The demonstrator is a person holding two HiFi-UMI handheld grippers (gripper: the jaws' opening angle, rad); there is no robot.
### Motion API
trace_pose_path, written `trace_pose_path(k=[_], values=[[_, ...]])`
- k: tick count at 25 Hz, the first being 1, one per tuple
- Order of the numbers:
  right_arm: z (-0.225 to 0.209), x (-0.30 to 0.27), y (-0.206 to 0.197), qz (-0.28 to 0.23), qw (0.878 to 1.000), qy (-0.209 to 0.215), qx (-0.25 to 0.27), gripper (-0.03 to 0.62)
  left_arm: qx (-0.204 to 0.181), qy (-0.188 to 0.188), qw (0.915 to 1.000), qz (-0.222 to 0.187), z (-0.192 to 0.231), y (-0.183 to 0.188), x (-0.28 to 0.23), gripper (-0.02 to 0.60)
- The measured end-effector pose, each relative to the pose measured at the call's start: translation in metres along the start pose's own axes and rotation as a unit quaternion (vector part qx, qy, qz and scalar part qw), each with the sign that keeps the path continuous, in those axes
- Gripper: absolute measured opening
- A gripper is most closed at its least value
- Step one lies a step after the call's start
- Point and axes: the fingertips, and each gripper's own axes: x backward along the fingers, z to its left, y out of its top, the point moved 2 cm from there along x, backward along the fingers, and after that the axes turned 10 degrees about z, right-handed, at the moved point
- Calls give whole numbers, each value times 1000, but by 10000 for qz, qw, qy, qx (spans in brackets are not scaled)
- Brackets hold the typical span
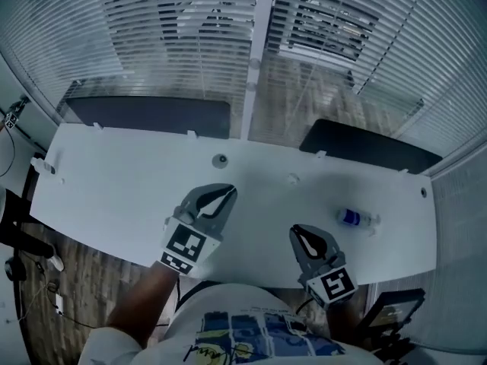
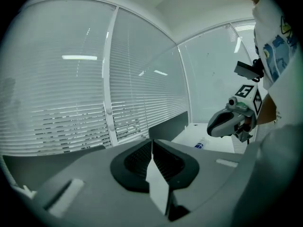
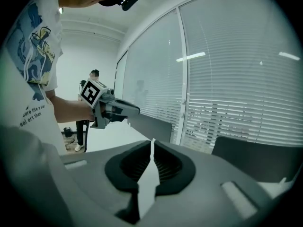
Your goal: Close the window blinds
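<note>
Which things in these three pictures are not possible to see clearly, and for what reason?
Bottle label: too small to read in the head view.
Cord or wand of the blinds: only thin lines in the head view, too fine to identify.
Top of the blinds: cut off by the head view's upper edge.
Lower slats: left gripper view, hidden behind the dark panel.

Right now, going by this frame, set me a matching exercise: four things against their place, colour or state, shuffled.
Things:
1. bottle
2. blinds
3. left gripper
4. divider panel

Descriptions:
a. dark, at the far edge of the desk
b. jaws shut, nothing between them
c. on the white desk, blue label
d. pale slats across the window

Pairs: 1-c, 2-d, 3-b, 4-a
</note>
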Motion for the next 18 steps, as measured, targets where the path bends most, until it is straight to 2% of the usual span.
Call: trace_pose_path(k=[8,13,18], values=[[-8,6,-7,34,9992,-368,-153,12,-326,6,9995,26,27,14,-36,31],[-10,9,-17,283,9978,-506,-330,12,-402,55,9992,-36,43,22,-56,34],[-26,8,-17,256,9967,-662,-406,12,-635,268,9976,-91,72,42,-92,55]])
